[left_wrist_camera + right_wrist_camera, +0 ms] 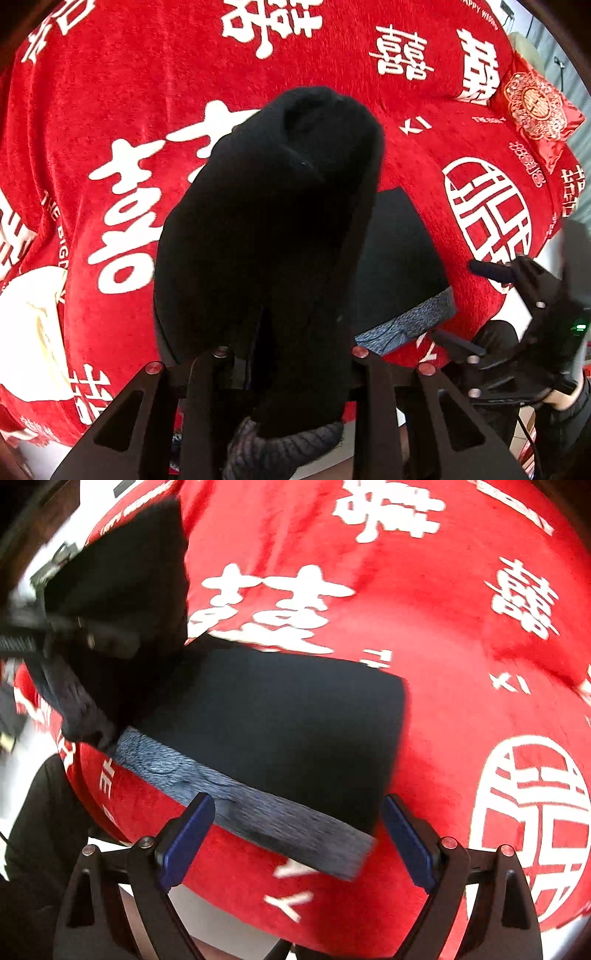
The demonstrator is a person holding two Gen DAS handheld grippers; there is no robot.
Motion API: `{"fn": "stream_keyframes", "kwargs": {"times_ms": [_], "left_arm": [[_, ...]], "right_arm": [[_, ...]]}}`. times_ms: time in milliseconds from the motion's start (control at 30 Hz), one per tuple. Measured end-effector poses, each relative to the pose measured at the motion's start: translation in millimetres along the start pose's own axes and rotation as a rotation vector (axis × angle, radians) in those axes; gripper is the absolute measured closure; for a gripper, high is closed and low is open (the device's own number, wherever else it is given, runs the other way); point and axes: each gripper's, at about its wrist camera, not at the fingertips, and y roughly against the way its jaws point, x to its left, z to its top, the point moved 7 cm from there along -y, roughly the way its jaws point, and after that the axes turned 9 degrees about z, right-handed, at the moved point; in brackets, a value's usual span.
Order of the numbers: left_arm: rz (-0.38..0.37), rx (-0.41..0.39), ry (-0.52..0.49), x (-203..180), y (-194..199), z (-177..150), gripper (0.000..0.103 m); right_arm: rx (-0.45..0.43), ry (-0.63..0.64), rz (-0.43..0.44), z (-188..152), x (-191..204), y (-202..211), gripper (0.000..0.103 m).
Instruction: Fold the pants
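In the left wrist view, the left gripper (280, 354) is almost closed and pinches a thick bunch of the black pants (273, 221). The cloth is bunched up between its fingers and rises in a big dark lump that hides the fingertips. The grey waistband (406, 325) of the pants shows low down, beside the lump and under it. A flat part of the pants lies on the red blanket (147, 92) to the right of the lump. The right gripper (476, 306) shows at the right edge with its fingers spread far apart and nothing between them.

The blanket is red with big white Chinese signs. Small white words on it read "THE BIG", and "HAPPY WEDDING" shows at the top. A red pillow (535, 110) with a gold pattern lies at the far right. A pale floor shows past the blanket's edge.

In the right wrist view, the right gripper (299, 842) is wide open. Its blue pads (186, 843) stand on each side of the waistband (240, 805), and they are not pressing on it. The folded pants (277, 720) lie flat on the blanket (443, 646) just ahead of the fingers. At the upper left, the left gripper (110, 638) holds up another part of the pants, which hangs dark and blurred. Letters on the blanket near the left read "HE". A person's dark sleeve or leg shows at the lower left.
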Motion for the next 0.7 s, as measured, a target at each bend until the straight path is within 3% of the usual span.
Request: {"fn": "stream_keyframes", "kwargs": {"times_ms": [200,500,700], "left_arm": [[0.027,0.018,0.032,-22.0,-2.3,8.4,0.074],[-0.006,0.026,0.041,-70.8,1.4,30.6,0.074],[0.023,0.099,-0.007,-114.0,-43.2,29.5,0.074]], "right_arm": [[-0.046,-0.061,-0.014,0.0,-18.6,17.9,0.010],[-0.068,-0.106,-0.020,-15.4,-36.8,27.0,0.011],[-0.066,-0.156,-0.022,-28.4,-51.4,26.9,0.010]]}}
